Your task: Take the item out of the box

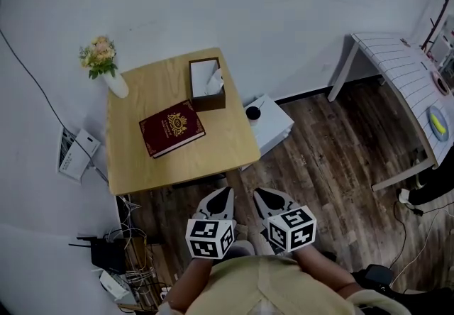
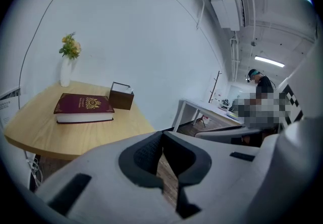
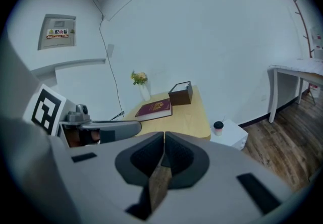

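A dark brown open box (image 1: pixel 207 82) with white tissue showing at its top stands at the back of the wooden table (image 1: pixel 135 164); it also shows as the box (image 2: pixel 121 96) and the box (image 3: pixel 180 93). A maroon book (image 1: pixel 172 128) with a gold crest lies flat in front of it. My left gripper (image 1: pixel 225 193) and right gripper (image 1: pixel 259 194) hover side by side over the floor, short of the table's near edge. Both are shut with nothing between the jaws. The left gripper (image 2: pixel 162 136) and right gripper (image 3: pixel 164 136) show their tips touching.
A white vase of flowers (image 1: pixel 106 65) stands at the table's back left corner. A low white stool carrying a dark cup (image 1: pixel 253 113) sits right of the table. A white slatted table (image 1: pixel 404 72) is at far right. Cables and a router (image 1: pixel 120 264) lie on the floor at left.
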### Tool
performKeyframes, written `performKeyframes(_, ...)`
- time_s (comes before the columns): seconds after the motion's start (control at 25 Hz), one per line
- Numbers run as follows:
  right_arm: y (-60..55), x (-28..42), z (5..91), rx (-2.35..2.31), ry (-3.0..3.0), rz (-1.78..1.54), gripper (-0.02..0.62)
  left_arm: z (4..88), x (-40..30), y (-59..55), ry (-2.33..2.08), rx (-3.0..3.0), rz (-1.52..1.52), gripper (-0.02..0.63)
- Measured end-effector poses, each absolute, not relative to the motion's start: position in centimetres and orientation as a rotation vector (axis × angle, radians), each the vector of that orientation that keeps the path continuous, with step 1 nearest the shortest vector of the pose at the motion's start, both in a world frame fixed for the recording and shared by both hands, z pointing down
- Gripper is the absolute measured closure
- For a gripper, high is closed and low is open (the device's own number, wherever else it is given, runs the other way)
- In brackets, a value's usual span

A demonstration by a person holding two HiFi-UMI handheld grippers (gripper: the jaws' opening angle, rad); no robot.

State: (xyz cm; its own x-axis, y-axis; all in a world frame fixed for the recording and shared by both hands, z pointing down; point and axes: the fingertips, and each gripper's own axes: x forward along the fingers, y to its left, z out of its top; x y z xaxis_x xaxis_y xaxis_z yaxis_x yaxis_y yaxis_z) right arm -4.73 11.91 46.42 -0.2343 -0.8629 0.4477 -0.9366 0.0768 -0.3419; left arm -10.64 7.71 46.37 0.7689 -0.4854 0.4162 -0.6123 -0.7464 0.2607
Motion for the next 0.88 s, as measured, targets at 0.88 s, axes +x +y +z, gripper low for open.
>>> performKeyframes(0.88, 3.6, -5.0, 45.9, 1.869, -2.208, 0.857, 0.565, 47.0, -10.7, 1.8, -0.777, 2.623, 0.512, 0.584)
